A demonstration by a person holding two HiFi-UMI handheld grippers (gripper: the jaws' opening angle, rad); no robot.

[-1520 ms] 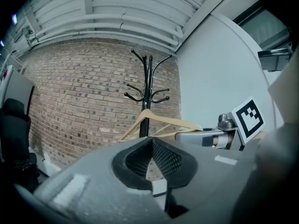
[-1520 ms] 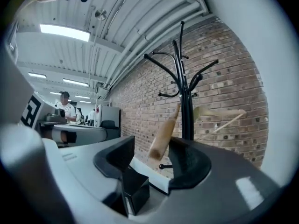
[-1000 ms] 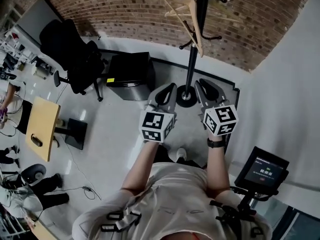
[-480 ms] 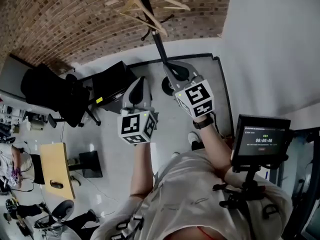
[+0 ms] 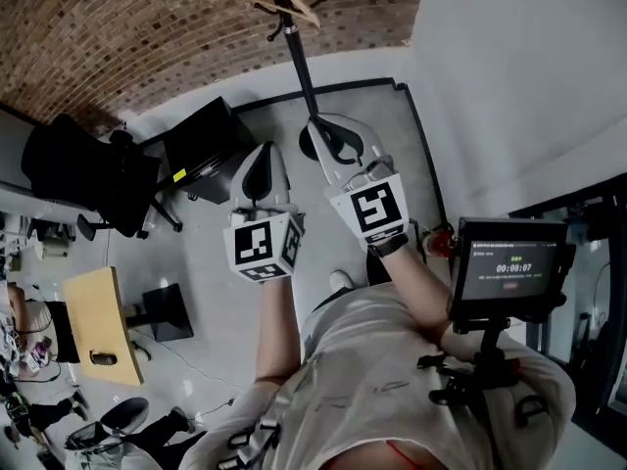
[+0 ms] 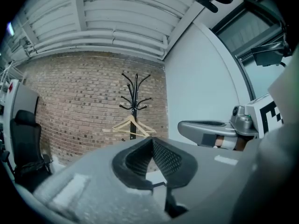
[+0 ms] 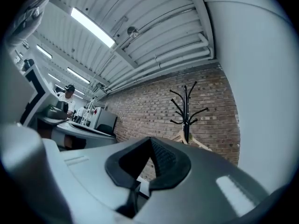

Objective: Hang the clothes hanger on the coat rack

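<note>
Red brick wall (image 5: 147,27) runs across the far side. Plain white wall (image 5: 509,76) meets it at the right, with pale grey floor (image 5: 211,272) below us.

Along the brick side we note a black office chair (image 5: 83,179) and, just beside it, a black box-shaped cabinet (image 5: 201,150). Tan wooden table (image 5: 98,326) stands well apart at the left. Small dark screen on a stand (image 5: 509,267) sits close by our right arm.

Black metal coat rack (image 6: 135,97) stands upright near the corner, in front of the brick. Pale wooden clothes hanger (image 6: 131,124) hangs on the rack's pole, under the lower hooks, well apart from both tools.

Left gripper (image 6: 152,141): jaws together, gripping nothing. Right gripper (image 7: 150,141): jaws together, likewise gripping nothing. In the head view it covers part of the rack's round base. We hold the two side by side, both pointing toward the rack, with open floor between.
</note>
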